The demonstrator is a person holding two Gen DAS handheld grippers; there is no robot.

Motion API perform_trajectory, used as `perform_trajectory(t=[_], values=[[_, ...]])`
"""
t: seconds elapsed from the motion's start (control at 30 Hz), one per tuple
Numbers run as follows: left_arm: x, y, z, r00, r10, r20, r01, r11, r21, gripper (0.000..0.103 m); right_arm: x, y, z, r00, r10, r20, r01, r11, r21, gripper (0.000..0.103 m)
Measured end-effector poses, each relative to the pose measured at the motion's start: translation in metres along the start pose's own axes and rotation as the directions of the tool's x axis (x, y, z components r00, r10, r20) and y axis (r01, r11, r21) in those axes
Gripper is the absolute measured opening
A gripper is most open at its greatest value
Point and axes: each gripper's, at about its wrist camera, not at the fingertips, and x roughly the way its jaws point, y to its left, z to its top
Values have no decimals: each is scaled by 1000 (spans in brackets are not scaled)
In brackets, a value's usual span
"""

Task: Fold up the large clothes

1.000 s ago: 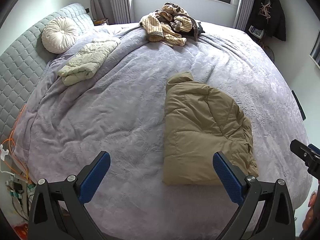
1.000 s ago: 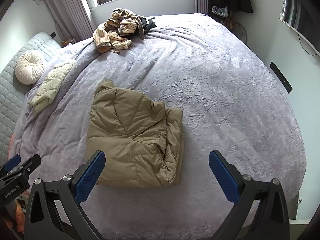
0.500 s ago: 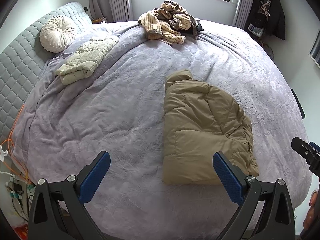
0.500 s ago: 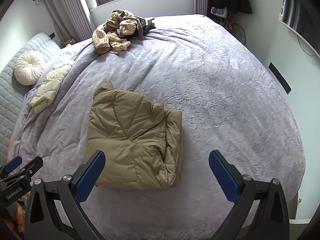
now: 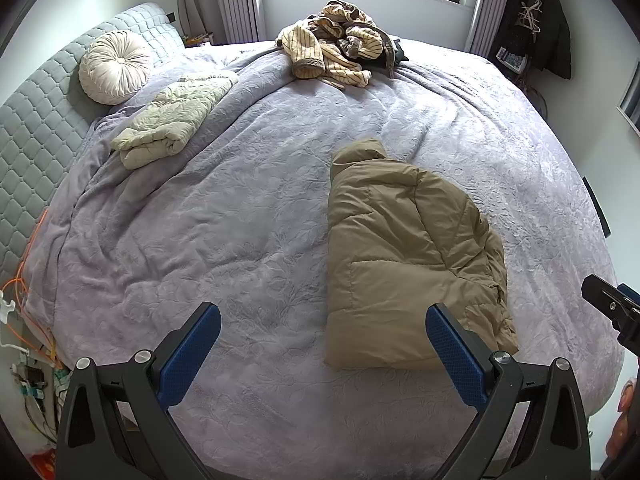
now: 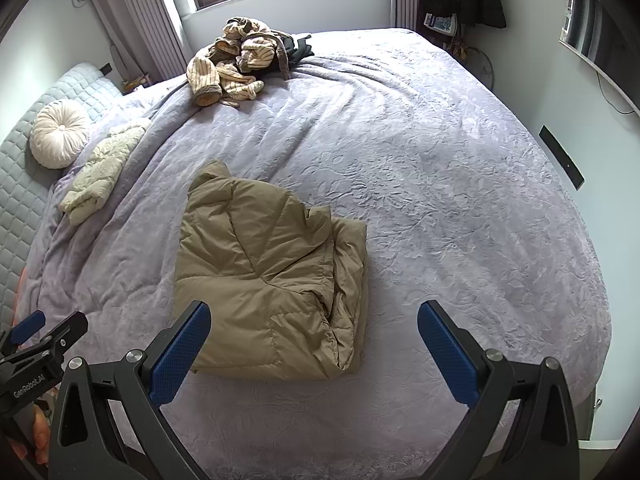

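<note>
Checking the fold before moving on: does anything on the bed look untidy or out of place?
The tan puffer jacket is folded but bunched along its right edge. Striped clothes lie in a crumpled heap near the window. Both tongs, left and right, hover open.

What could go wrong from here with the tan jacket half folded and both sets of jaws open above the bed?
1. The tan puffer jacket has a bunched, layered right edge; its puffy fill may spring the fold open.
2. Neither the left gripper nor the right gripper holds it, so a regrasp could catch only the top layer.
3. Dragging might wrinkle the soft lilac bedspread.
</note>
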Motion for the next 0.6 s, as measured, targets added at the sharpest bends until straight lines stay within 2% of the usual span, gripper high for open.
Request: perform_trajectory(t=[0.6], values=[[3, 0, 2, 1000, -10, 3, 10, 1000, 15, 103, 0, 0, -1, 1000, -1, 1, 1, 1000, -1, 103]])
